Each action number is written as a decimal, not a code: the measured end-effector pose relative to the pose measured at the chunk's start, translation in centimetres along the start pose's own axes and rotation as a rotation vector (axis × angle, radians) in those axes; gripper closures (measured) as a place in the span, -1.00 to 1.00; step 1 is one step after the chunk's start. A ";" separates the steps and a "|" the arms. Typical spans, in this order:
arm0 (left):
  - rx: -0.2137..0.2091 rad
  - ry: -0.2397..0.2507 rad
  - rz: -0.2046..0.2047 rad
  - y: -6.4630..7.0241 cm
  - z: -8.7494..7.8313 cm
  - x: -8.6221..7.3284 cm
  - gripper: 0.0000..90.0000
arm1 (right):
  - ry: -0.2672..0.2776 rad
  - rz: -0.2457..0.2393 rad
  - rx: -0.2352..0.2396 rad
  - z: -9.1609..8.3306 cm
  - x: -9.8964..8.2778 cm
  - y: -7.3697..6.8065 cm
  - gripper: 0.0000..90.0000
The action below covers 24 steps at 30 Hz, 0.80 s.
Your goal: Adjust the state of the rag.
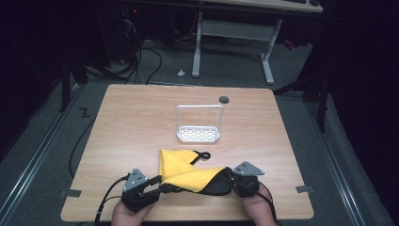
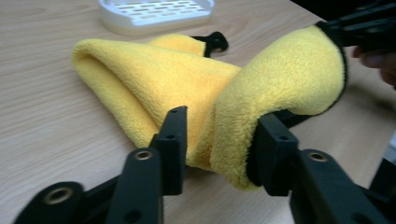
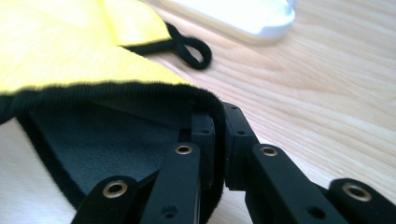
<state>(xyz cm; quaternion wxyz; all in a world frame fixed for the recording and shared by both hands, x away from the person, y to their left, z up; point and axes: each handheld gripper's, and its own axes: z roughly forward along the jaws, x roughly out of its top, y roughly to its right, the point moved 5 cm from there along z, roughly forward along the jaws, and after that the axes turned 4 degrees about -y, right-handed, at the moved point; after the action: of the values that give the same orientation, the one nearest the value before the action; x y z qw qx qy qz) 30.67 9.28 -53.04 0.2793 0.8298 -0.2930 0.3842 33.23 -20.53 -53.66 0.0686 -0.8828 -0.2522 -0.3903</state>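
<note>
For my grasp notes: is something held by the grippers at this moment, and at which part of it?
The right gripper pinches the yellow cloth at its black-trimmed edge. The left gripper stands open around a fold of the cloth, not clamping it.

The white rack (image 1: 198,123) stands in the middle of the table (image 1: 127,122), at twelve o'clock from the yellow cloth (image 1: 181,172). Bare wood lies open at nine and three o'clock.

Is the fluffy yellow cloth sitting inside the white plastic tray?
No, the fluffy yellow cloth lies on the wooden table, apart from the white plastic tray.
</note>
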 end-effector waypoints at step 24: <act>-0.087 -0.089 0.026 2.3 3.4 -0.4 0.90 | -0.064 0.106 -0.024 0.1 -2.4 2.1 0.40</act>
<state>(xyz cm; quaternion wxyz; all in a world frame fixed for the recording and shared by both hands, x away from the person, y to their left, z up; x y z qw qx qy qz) 30.39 5.50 -54.69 0.2970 0.8293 -0.3323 0.3371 33.00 -23.29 -55.28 0.0704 -0.9078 -0.2021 -0.3606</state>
